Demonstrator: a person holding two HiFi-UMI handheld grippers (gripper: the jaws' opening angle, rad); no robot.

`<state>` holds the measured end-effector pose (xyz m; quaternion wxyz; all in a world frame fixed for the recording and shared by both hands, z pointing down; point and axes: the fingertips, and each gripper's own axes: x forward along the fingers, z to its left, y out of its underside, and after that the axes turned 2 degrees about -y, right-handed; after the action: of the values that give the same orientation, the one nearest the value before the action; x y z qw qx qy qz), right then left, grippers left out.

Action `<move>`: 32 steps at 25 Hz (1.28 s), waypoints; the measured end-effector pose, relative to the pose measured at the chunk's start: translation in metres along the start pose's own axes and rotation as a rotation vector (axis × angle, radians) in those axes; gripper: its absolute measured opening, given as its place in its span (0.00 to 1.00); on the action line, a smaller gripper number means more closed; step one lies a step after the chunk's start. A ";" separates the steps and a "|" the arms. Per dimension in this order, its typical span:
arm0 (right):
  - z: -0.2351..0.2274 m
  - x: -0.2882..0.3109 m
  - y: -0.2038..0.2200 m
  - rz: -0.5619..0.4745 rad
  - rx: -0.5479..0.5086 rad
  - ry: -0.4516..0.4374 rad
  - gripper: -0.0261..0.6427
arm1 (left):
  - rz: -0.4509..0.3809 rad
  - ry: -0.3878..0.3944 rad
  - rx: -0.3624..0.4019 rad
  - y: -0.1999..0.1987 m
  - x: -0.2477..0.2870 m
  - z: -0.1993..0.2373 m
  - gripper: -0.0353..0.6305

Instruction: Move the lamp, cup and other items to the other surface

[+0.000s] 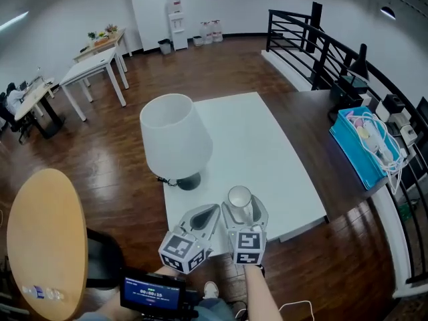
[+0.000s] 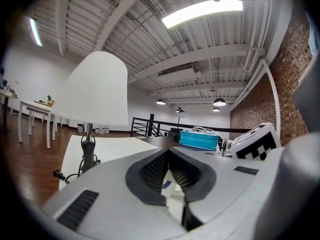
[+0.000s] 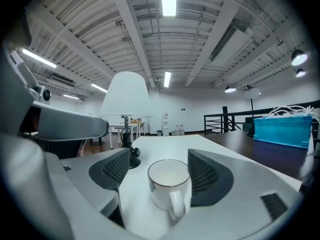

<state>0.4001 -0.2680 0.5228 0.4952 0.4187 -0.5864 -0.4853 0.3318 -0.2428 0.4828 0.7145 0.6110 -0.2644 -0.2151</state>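
The white ceramic cup [image 3: 169, 184] is seen standing on the white rectangular table [image 1: 267, 146] between the spread jaws of the right gripper [image 3: 160, 155], released, though one pad may graze it. The left gripper [image 2: 168, 151] is clenched, apparently on nothing. The dark base of the white-shaded lamp [image 1: 175, 138] is partly hidden by its shade.

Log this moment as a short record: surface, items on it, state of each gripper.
surface: white table
lamp: upright on the table, apart from the cup
cup: upright near the table's front edge, handle toward the person
right gripper: open, cup between its jaws
left gripper: jaw tips together, beside the right gripper, short of the lamp
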 end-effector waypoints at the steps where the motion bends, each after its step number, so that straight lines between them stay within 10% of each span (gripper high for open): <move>1: -0.003 0.004 0.005 0.011 0.004 0.002 0.61 | 0.010 -0.002 -0.004 0.003 0.003 0.002 0.06; 32: -0.022 0.058 0.050 0.037 -0.017 -0.032 0.63 | 0.073 -0.077 -0.023 0.030 0.029 0.041 0.06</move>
<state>0.4125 -0.3185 0.5832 0.4980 0.3958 -0.5978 -0.4878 0.3267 -0.2875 0.5202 0.7181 0.5840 -0.3114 -0.2150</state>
